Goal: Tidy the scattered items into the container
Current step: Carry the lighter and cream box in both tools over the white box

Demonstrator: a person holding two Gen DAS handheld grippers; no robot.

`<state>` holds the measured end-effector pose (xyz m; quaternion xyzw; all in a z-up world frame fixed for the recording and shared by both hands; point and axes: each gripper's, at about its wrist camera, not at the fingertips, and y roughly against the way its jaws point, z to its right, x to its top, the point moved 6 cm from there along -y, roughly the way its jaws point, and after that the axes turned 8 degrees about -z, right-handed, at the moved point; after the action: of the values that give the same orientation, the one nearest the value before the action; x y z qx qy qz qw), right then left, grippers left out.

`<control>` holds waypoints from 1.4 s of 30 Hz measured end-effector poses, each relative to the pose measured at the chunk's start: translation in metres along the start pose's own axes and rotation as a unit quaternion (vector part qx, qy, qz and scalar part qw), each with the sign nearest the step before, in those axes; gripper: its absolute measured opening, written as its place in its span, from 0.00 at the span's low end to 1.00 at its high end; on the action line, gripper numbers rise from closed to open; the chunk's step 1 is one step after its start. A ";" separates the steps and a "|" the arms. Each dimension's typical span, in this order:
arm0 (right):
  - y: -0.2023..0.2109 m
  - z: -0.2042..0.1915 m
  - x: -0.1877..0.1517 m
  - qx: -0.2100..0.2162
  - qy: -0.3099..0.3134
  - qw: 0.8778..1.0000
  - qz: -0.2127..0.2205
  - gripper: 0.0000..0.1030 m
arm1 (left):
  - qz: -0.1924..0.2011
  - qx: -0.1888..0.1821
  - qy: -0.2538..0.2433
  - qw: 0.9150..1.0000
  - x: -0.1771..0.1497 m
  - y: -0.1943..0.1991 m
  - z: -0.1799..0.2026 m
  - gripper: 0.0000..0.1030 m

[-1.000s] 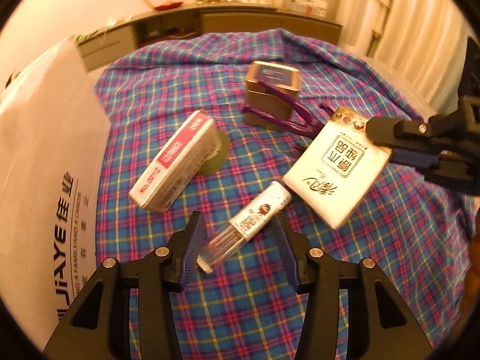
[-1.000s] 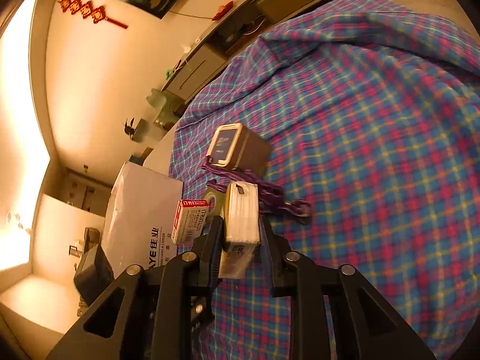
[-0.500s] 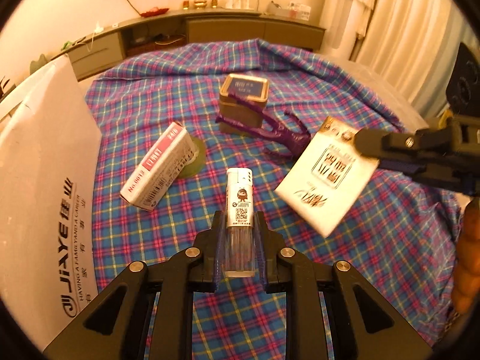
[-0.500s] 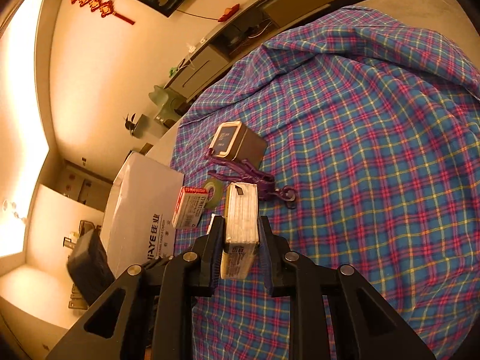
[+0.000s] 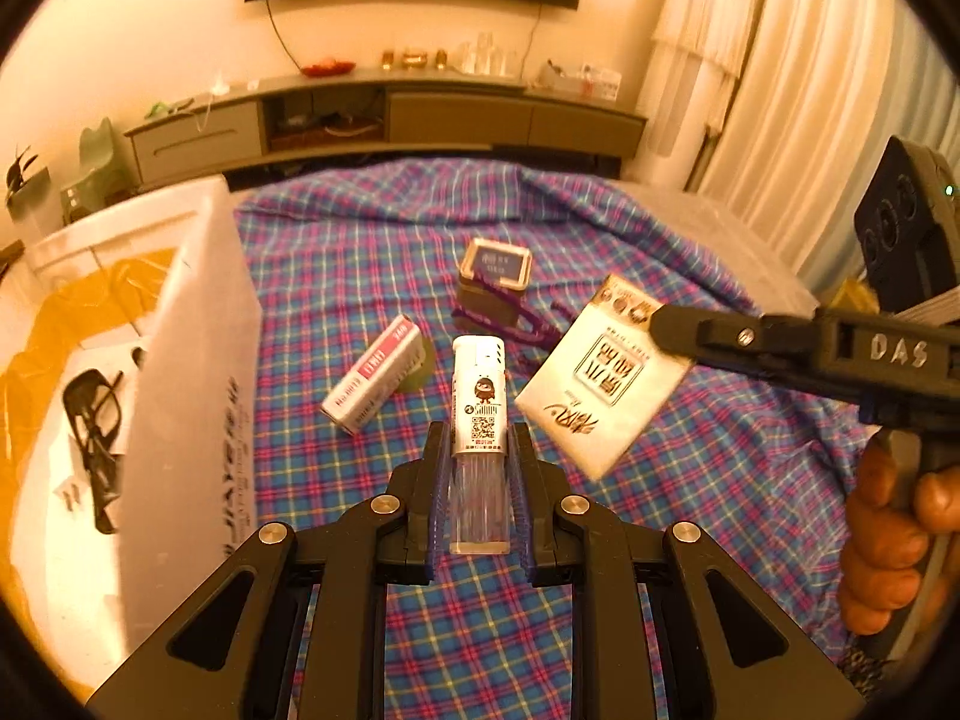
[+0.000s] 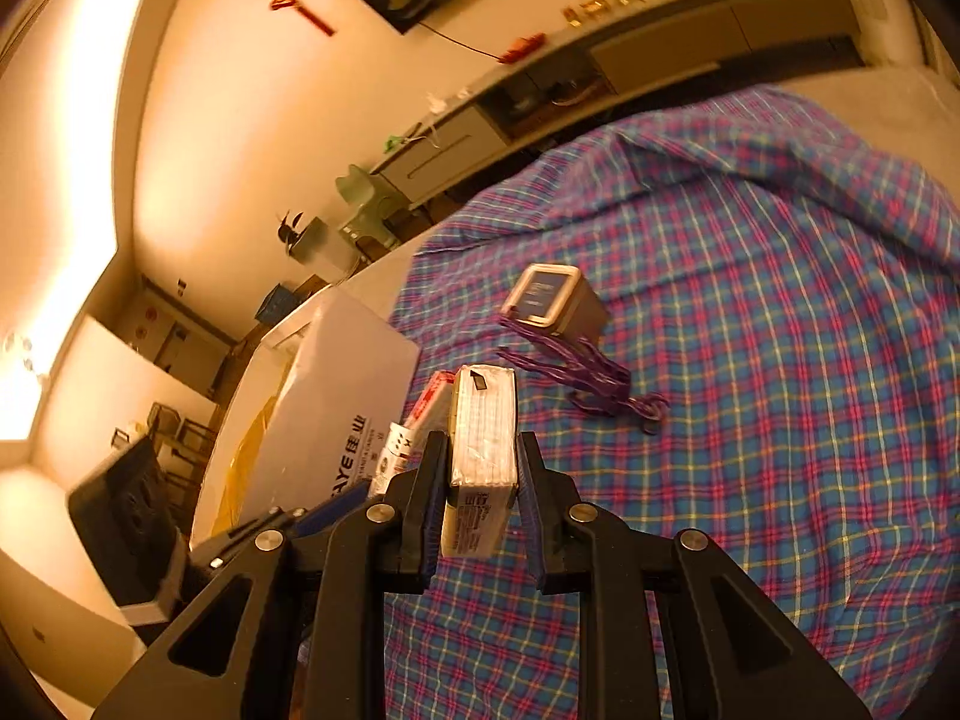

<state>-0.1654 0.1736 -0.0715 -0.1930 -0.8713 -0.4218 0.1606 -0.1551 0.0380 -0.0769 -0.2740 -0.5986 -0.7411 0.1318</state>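
My left gripper [image 5: 478, 429] is shut on a white-and-clear lighter [image 5: 478, 384], held off the plaid cloth. My right gripper [image 6: 483, 441] is shut on a white tissue pack [image 6: 485, 414], also lifted. In the left wrist view that pack [image 5: 600, 372] hangs from the right gripper [image 5: 666, 324] at the right. The white container box [image 5: 192, 360] stands open at the left with black glasses [image 5: 90, 420] inside. In the right wrist view the box [image 6: 336, 396] sits left of my fingers, with the lighter [image 6: 399, 450] beside it.
On the plaid cloth [image 5: 336, 276] lie a red-and-white box [image 5: 372, 375], a green tape roll [image 5: 420, 369], a square tin [image 5: 495, 267] and a purple plastic piece [image 5: 510, 318]. A hand [image 5: 888, 540] grips the right tool. A low cabinet [image 5: 420, 114] lines the far wall.
My left gripper closed on the lighter and lifted it off the cloth. Both grippers rose with their items, and the inside of the box came into the left view.
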 end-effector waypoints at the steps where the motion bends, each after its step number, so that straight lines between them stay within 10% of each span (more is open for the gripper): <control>1: 0.001 -0.003 0.000 -0.002 0.006 1.000 0.002 0.23 | 0.006 0.000 0.001 1.000 0.001 0.006 -0.001 0.19; 42: 0.039 -0.166 -0.022 -0.035 0.207 0.972 0.103 0.23 | 0.129 -0.023 0.063 0.989 -0.001 0.137 -0.068 0.19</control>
<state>-0.1084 0.0590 0.0429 -0.1962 -0.7795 -0.4635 0.3730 -0.0992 -0.0620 0.0253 -0.3046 -0.5319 -0.7470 0.2575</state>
